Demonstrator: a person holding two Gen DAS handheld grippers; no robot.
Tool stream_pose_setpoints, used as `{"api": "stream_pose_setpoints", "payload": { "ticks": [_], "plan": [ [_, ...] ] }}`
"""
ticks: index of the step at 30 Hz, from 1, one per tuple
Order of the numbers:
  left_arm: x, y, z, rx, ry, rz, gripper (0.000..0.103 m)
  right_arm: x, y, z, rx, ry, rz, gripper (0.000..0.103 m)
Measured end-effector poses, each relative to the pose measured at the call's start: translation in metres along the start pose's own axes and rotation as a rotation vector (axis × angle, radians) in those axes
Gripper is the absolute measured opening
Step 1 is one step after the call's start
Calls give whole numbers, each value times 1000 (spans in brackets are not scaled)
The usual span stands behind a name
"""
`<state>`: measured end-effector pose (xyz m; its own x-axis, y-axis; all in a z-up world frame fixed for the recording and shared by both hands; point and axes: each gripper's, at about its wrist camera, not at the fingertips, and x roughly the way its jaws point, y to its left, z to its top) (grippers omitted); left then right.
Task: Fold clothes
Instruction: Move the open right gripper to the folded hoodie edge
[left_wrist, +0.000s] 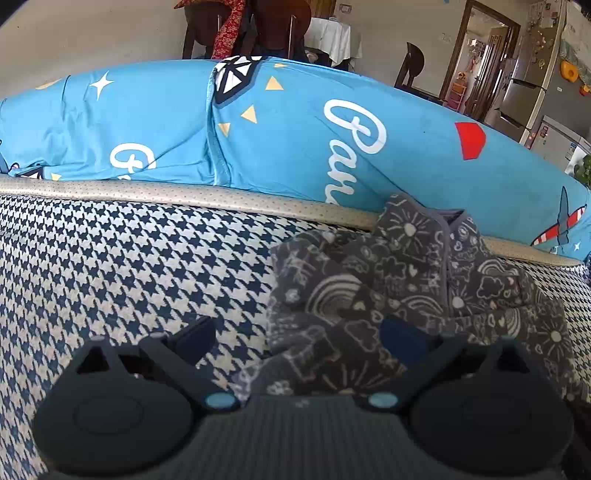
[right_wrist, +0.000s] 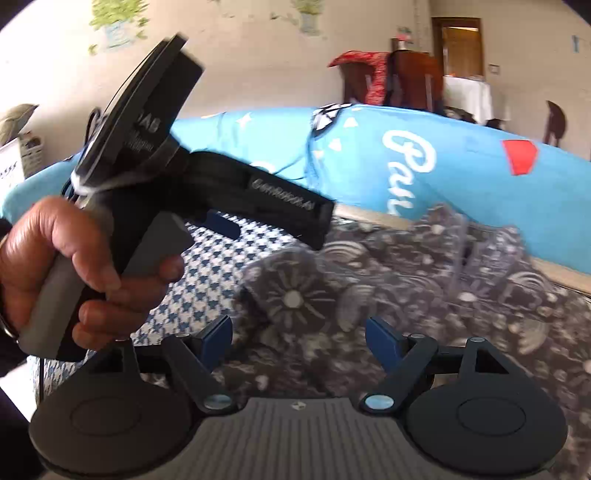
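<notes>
Left wrist: garment (left_wrist: 388, 295) before tool (left_wrist: 295, 332).

The blue cover (left_wrist: 295, 122) along the far edge of the bed carries white script letters that read "Pau", and the rest is hidden. The left gripper (right_wrist: 221, 206) shows "AB" on its disc; its body label is too blurred.

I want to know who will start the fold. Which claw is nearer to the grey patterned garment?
Hard to rank. The left claw is open at the grey patterned garment, over its near-left edge. The right claw is open too, with cloth filling the view beneath it.
</notes>
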<state>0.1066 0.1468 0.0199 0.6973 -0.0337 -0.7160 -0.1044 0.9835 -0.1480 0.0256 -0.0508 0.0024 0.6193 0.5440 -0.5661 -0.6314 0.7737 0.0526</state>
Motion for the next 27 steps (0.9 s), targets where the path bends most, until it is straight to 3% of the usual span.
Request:
{"api": "stream_pose_setpoints", "payload": {
  "ticks": [12, 18, 24, 26, 27],
  "plan": [
    [8, -47, -16, 89, -10, -31, 103, -70, -84, -25, 182, 23, -323, 81],
    [18, -58, -24, 139, -9, -2, 103, -77, -109, -43, 235, 78, -386, 81],
    [33, -59, -31, 160, 21, 44, 103, -69, -124, -52, 352, 103, -383, 80],
    [41, -57, -32, 157, 38, 70, 103, -66, -127, -56, 376, 111, -391, 72],
    [44, -56, -33, 153, 44, 81, 103, -64, -129, -57, 384, 113, -388, 59]
  ]
}}
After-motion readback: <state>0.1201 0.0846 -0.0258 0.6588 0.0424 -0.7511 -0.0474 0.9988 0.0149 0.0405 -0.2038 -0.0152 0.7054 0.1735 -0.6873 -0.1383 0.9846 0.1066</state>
